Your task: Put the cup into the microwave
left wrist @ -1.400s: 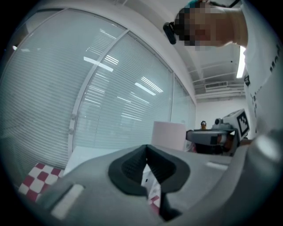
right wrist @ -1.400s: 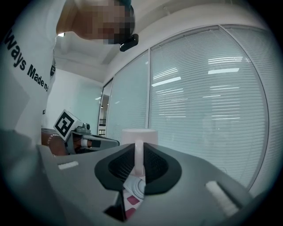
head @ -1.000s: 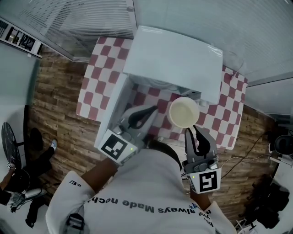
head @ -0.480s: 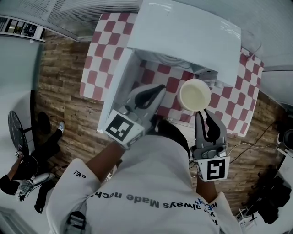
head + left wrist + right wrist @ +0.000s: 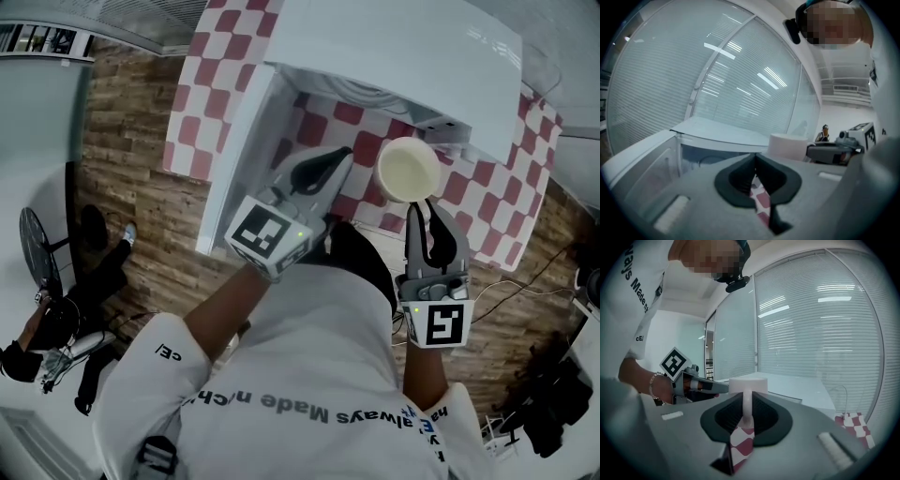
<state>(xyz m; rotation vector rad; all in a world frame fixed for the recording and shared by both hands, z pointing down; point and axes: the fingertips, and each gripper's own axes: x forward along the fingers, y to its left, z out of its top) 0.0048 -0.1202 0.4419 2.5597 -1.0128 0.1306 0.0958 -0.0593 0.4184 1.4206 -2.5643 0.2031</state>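
The right gripper (image 5: 428,210) pinches the thin wall of the round, smooth white cup (image 5: 408,169), just before the open boxy white microwave (image 5: 403,56). The left gripper (image 5: 336,159) has its jaws together, holding nothing, over the checkered cloth (image 5: 202,103).

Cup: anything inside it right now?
The head view looks straight down into the cup: its inside is pale and bare, with nothing visible in it. The right gripper, shut on the cup's near side, covers a small bit of the rim there.
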